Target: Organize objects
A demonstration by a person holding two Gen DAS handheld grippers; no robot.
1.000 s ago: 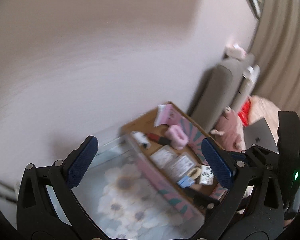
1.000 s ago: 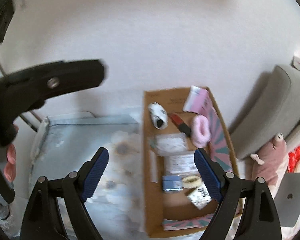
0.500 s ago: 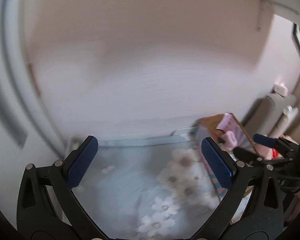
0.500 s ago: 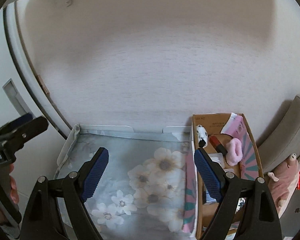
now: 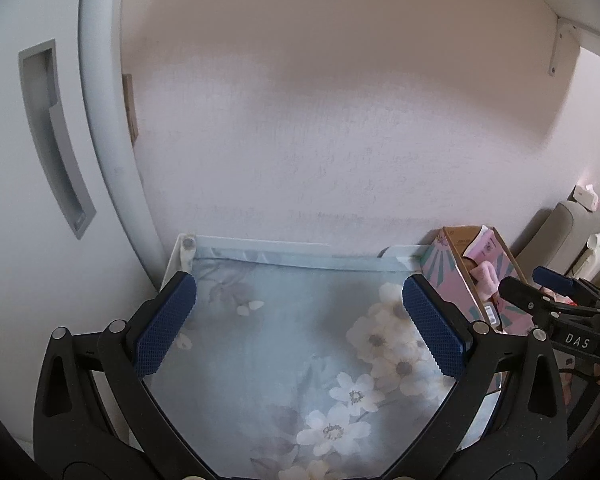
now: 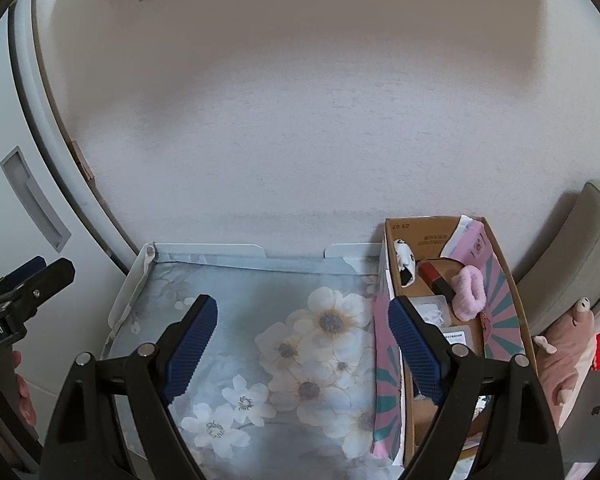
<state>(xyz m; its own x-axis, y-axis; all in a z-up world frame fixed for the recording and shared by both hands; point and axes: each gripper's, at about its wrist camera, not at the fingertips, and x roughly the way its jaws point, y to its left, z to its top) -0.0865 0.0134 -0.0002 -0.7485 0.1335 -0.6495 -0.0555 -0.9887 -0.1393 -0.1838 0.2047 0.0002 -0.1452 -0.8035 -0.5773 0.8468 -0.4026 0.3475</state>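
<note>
A cardboard box (image 6: 500, 240) with pink sunburst sides stands against the wall at the right; it also shows in the left wrist view (image 5: 456, 276). Inside lie a pink scrunchie (image 6: 470, 292), a red lipstick (image 6: 436, 278), a black-and-white pouch (image 6: 405, 266), a pink packet (image 6: 472, 242) and clear packets (image 6: 434, 308). My left gripper (image 5: 298, 326) is open and empty above the floral cloth (image 5: 284, 356). My right gripper (image 6: 300, 348) is open and empty above the cloth (image 6: 300, 340), its right finger by the box's left wall.
The floral cloth covers a small table with white rims (image 6: 204, 250) against a white wall. A white cabinet door with a recessed handle (image 5: 56, 140) is at the left. A grey cushion (image 6: 572, 256), a pink plush toy (image 6: 564, 352) and a laptop (image 6: 588, 416) are at the right.
Both views have swung left and up from the box toward the floral table and wall. Both grippers stay open and empty.
</note>
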